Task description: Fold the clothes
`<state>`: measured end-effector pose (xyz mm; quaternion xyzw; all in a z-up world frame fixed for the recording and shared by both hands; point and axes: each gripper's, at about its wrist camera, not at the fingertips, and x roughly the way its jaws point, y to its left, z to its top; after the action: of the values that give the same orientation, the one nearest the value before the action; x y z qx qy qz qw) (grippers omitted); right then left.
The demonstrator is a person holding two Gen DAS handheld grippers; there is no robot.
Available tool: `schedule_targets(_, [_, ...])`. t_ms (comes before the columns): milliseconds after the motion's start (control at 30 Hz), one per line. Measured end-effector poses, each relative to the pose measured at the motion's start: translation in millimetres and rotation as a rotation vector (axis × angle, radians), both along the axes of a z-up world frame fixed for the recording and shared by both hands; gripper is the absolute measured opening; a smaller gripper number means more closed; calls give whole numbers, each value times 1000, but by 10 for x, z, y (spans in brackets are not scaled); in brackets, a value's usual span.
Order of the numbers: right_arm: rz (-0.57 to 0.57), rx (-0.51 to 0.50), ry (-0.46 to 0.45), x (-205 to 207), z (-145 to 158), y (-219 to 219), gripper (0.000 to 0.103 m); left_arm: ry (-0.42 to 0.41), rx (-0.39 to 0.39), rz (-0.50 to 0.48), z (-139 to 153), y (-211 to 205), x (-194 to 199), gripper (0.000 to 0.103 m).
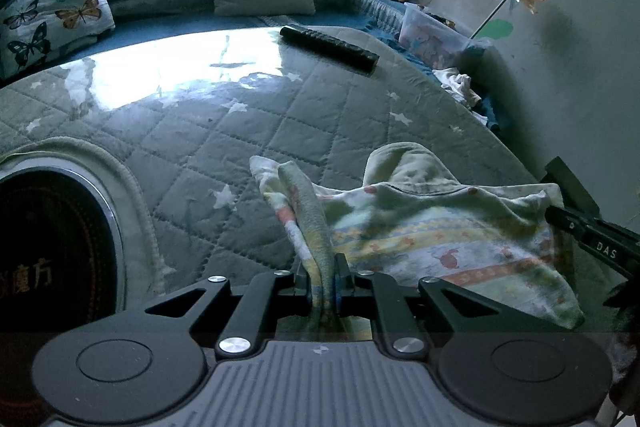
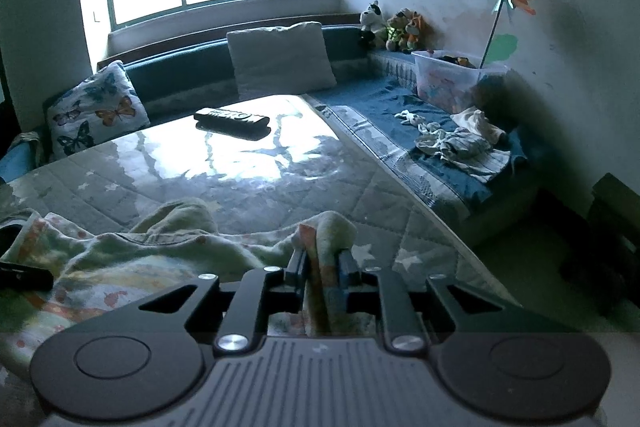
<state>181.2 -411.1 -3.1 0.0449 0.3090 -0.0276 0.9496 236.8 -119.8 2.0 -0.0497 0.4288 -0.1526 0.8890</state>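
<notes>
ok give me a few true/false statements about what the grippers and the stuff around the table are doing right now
1. The left gripper is shut on a bunched fold of the patterned garment. True.
2. The right gripper hangs open above the cloth. False: it is shut on another fold of the same garment.
3. The remote control lies on the quilted table cover, apart from the garment. True.
4. The butterfly pillow sits inside the clear plastic bin. False: it leans on the bench at the far left, and the bin is on the right side.
5. Loose small clothes lie on the blue bench by the wall. True.
</notes>
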Motion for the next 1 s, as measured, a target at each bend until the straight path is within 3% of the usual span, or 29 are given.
schedule_targets(133, [-1,0,0,-23,-18,10,19,0,8,0,-31,-3,27,10])
schedule_targets(233, [2,-2,-3,-46,-18,34,38,1,12,1,-58,-1,50,10])
schedule_targets(333, [17,-4,-8,-88,-18,69,40,7,9,4,-83,11,69,10])
schedule_targets(400, [29,1,-12,-110,-12,96,52,8,9,6,-92,15,67,12])
schedule_targets(533, [60,7,-11,-142,-12,185,57,0,19,10,-81,13,45,15])
schedule_targets(633, [93,9,-2,-158,-33,284,67,-6,24,8,-68,21,25,16])
schedule_targets(867, [153,-3,17,-202,-103,520,81,-16,45,6,-54,49,-40,33])
schedule_targets(1000, [187,-10,35,-235,-145,637,81,-23,55,7,-51,69,-93,41])
